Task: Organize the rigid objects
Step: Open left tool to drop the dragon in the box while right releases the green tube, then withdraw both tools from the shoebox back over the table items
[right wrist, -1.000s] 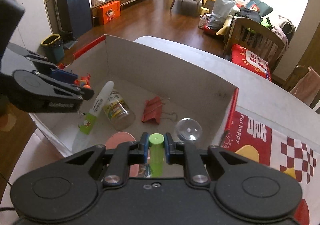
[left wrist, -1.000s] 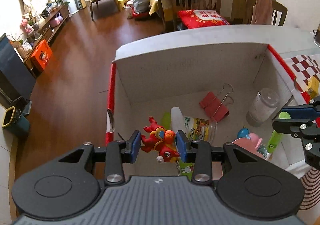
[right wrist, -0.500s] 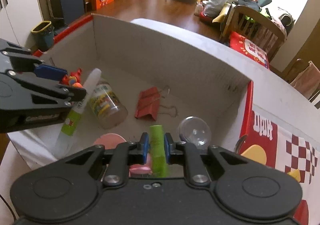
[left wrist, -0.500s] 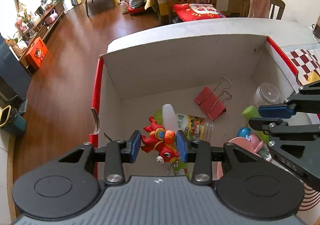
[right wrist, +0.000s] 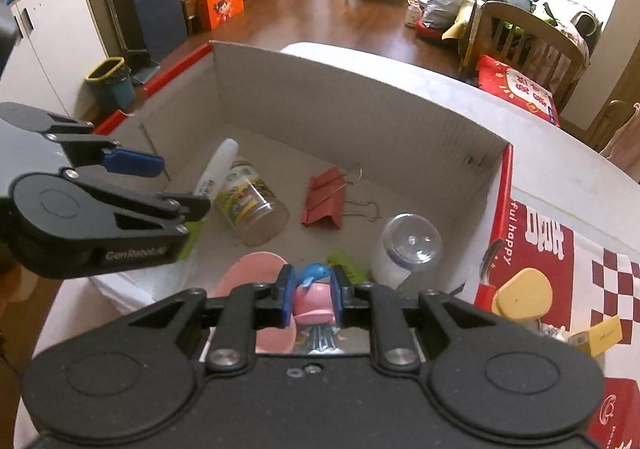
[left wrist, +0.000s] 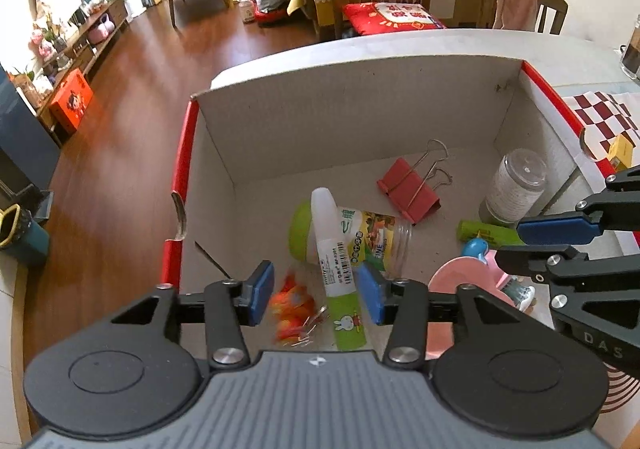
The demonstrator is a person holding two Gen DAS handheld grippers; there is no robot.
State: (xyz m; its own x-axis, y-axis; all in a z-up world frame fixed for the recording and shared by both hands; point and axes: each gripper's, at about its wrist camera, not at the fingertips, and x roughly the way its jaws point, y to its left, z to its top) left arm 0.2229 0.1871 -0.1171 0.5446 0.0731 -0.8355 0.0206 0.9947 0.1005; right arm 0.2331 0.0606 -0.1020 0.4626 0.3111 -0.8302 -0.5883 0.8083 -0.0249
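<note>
Cardboard box [left wrist: 360, 117] on the white table [left wrist: 480, 41]: open top, red rim, all items below inside it.

Near left corner of the box: left gripper [left wrist: 316, 295] above it, pointing steeply down. Jaws opening, now moderately wide, pads touching nothing. Between the pads, lower down: red-orange toy figure [left wrist: 292, 307], blurred, small metal ring at its near end. Cannot tell whether it rests on the box floor.

Just right of the figure: glue bottle [left wrist: 334, 249], white body, green label with a rabbit print. Lies flat, cap toward the far wall, near end just inside the right pad of the left gripper as seen from the left wrist.

Under and beside the glue bottle: labelled clear jar [left wrist: 376, 239], on its side, green lid [left wrist: 300, 229] facing the left wall.

Middle of the box floor, toward the far wall: red binder clip [left wrist: 408, 189], wire handles pointing to the far right corner.

Near edge, right of centre: pink dish [left wrist: 460, 277], partly hidden by the left gripper.

Touching the dish: blue-and-pink toy [right wrist: 314, 287], seen through the gap of the right gripper.

Right side: green tube [left wrist: 486, 231], lying flat just beyond the tips of the right gripper. Contact with them unclear.

Against the right wall: upright clear-lidded jar [left wrist: 514, 189], white contents.

Right gripper [right wrist: 312, 299]: gap narrow, jaws opening, pads gripping nothing.
</note>
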